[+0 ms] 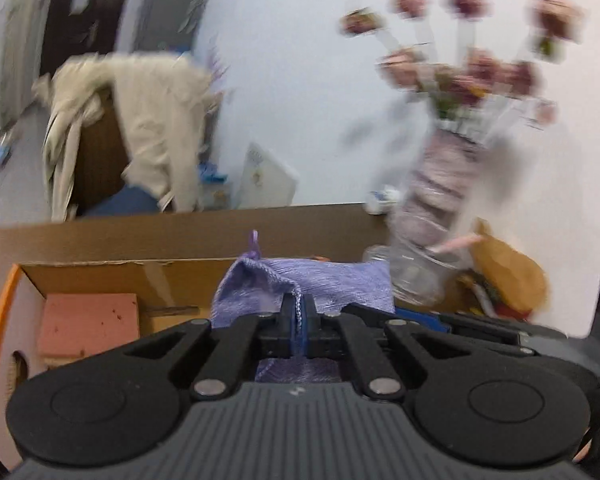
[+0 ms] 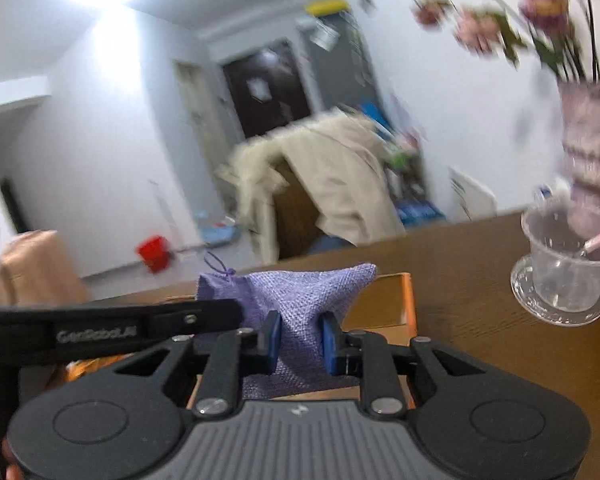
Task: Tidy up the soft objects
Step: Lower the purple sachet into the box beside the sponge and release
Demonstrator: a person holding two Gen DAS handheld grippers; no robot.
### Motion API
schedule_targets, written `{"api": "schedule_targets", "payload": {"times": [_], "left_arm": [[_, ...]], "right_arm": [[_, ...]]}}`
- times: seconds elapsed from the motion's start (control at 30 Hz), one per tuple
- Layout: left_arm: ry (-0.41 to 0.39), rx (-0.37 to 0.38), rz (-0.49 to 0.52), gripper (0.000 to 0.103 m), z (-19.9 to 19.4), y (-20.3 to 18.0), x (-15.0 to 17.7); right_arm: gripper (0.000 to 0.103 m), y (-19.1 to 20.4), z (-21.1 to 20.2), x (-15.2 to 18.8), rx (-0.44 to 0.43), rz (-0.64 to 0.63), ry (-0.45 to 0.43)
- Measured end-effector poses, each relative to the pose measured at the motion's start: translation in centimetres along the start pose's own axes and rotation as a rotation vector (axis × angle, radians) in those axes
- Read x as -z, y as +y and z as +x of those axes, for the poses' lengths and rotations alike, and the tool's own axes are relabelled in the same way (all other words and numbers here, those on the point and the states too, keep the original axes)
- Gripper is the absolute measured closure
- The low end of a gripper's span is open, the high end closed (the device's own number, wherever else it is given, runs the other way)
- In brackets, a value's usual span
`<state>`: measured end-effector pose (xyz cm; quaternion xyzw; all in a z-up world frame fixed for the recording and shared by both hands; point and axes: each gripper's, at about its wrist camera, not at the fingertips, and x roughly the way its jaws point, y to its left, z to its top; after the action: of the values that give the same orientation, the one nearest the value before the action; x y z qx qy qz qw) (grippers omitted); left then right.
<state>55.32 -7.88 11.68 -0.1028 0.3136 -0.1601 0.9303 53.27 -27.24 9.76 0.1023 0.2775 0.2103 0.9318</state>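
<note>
Left wrist alone shows pink block beside purple pouch.

Coarse-woven lilac cloth pouch; matt black plastic right gripper with blue rubbery pads; raw cardboard box beyond; glossy clear plastic cup right.

Clear plastic cup (on a saucer) beside blurred flower vase.

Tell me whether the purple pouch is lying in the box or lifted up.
Lifted: both tools, left and right, pinch the purple pouch, holding it above the cardboard box.
</note>
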Motion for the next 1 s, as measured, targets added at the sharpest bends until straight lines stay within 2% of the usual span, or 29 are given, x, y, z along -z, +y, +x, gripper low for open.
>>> {"api": "schedule_targets", "payload": {"times": [0.1,0.13,0.23,0.27,0.3,0.33,0.4,0.47,0.53,0.6,0.67,0.8,0.9,1.0], "left_arm": [[0.050,-0.041,-0.097,0.097,3.7,2.8,-0.8],[0.066,-0.064,-0.098,0.097,4.2,3.2,-0.7],[0.052,-0.072,-0.052,0.095,3.3,3.7,-0.1],[0.050,-0.083,-0.044,0.094,2.7,3.7,0.1],[0.042,-0.097,-0.030,0.091,1.8,3.6,0.2],[0.028,-0.115,-0.015,0.088,0.8,3.4,0.3],[-0.001,-0.152,0.015,0.070,-1.3,2.7,0.4],[-0.047,-0.154,0.049,0.066,-4.5,1.5,0.6],[-0.104,-0.138,0.081,0.057,-8.2,0.1,1.0],[-0.165,-0.123,0.101,0.036,-12.0,-1.1,1.8],[-0.226,-0.125,0.136,0.023,-15.3,-2.3,3.1],[-0.313,-0.132,0.200,0.013,-21.8,-3.7,6.8],[-0.362,-0.158,0.225,0.005,-25.6,-3.9,9.9],[-0.419,-0.177,0.237,0.001,-29.0,-3.5,13.7]], "right_arm": [[0.082,-0.8,5.9,-1.4,0.081,-0.008,0.127],[0.082,-1.1,7.6,-1.6,0.117,-0.019,0.167],[0.077,-1.1,9.7,-1.3,0.188,-0.042,0.221],[0.074,-0.9,9.8,-1.3,0.188,-0.048,0.221],[0.063,-0.8,9.4,-1.0,0.183,-0.056,0.212],[0.057,-0.5,9.1,-1.1,0.185,-0.067,0.203],[0.053,0.4,7.6,-1.2,0.193,-0.094,0.160],[0.050,1.0,5.3,-1.6,0.194,-0.110,0.104],[0.043,1.4,2.1,-2.0,0.172,-0.110,0.040],[0.038,2.0,-1.2,-2.1,0.141,-0.127,-0.006],[0.035,3.2,-5.1,-1.7,0.116,-0.158,-0.052],[0.026,5.3,-12.0,0.2,0.088,-0.193,-0.129],[0.023,7.1,-16.6,2.6,0.065,-0.218,-0.181],[0.020,8.8,-20.2,5.9,0.056,-0.221,-0.231]]}}
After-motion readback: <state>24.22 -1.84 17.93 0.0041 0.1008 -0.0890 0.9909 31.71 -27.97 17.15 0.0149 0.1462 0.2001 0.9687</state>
